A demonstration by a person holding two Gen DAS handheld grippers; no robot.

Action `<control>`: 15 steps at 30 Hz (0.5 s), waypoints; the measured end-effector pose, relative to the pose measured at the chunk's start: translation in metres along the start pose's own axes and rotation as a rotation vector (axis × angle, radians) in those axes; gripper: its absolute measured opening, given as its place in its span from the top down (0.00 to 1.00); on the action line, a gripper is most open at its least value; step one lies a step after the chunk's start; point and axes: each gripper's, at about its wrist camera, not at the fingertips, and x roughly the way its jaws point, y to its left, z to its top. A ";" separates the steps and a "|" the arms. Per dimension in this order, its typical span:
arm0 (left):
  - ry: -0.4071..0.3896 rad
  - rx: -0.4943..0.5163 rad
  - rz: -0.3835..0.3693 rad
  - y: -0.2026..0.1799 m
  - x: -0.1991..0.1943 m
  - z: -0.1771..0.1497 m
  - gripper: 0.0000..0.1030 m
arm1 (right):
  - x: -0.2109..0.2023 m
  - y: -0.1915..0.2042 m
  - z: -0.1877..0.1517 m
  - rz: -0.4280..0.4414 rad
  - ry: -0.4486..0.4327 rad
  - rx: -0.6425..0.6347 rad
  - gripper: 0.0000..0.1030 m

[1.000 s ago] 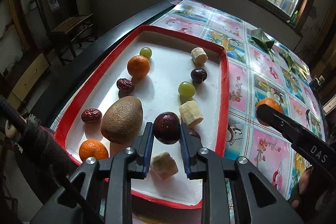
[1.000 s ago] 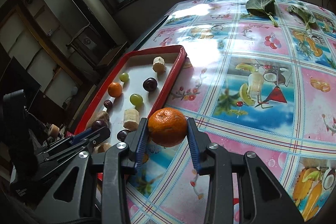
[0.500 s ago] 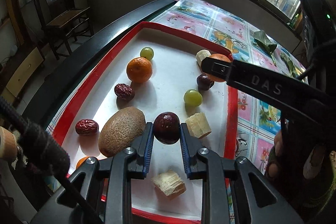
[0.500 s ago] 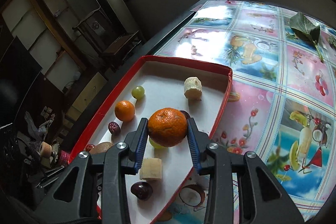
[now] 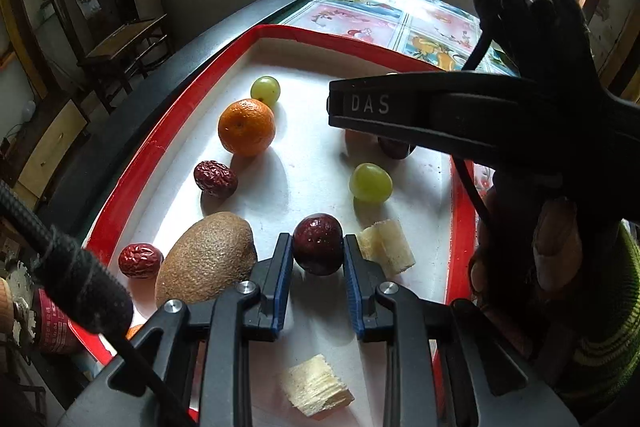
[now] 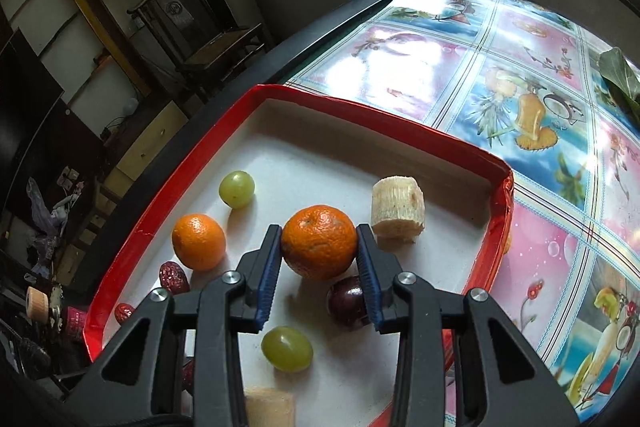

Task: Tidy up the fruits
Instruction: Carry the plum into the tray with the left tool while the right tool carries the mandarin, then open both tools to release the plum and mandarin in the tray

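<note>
**Red-rimmed tray, both grippers loaded**

Red walls frame the white-floored tray [image 6: 502, 179], which sits on a tablecloth [image 6: 532, 107] printed with fruit pictures. The right gripper [image 6: 319, 255] is over the tray's far half, its blue-padded jaws clamped on a mandarin [image 6: 319, 241]. Just beside that fruit to the right stands a banana chunk [image 6: 397, 207]; a dark plum [image 6: 347, 301] lies partly under the right finger, and a green grape [image 6: 287, 348] lies nearer the camera. A second mandarin [image 6: 199, 241] rests to the left, with another grape [image 6: 236, 188] beyond it.

The left gripper [image 5: 318, 259] is at the tray's near half, jaws closed on a dark red jujube [image 5: 318, 243]. A kiwi [image 5: 206, 259] lies just left of its finger, a banana piece [image 5: 386, 247] just right. Two wrinkled red dates [image 5: 215, 179] [image 5: 140, 260] sit along the left wall. Whether either held fruit touches the tray floor cannot be told.
</note>
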 end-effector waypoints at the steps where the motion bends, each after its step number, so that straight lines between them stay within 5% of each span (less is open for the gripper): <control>1: -0.001 0.002 0.006 -0.001 0.000 0.000 0.77 | 0.001 0.000 0.001 -0.003 0.003 -0.005 0.62; 15: -0.002 0.023 0.042 -0.006 -0.001 -0.001 0.69 | 0.004 0.003 0.003 -0.017 0.012 -0.043 0.62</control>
